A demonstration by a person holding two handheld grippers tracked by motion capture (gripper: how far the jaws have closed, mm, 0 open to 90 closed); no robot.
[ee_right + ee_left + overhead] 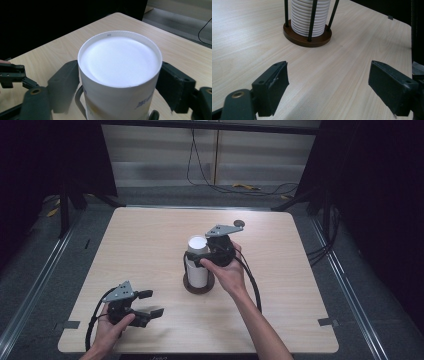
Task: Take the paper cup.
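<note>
Both grippers over a wooden surface (150, 245), cup stack at its middle.
High view: left gripper (150, 303) spread wide near the front edge; right gripper (192, 260) at the cups (197, 262) in their round holder (198, 286). Left gripper view: cups (310, 16) ahead, well apart. Right gripper view: both pads hug the top cup (119, 75).

We see a pale wooden table (150, 245) with dark tape tabs at its near corners (327, 322). Behind it, black cables (200, 175) trail over the grey floor, near what may be yellow tape scraps (245, 186).
</note>
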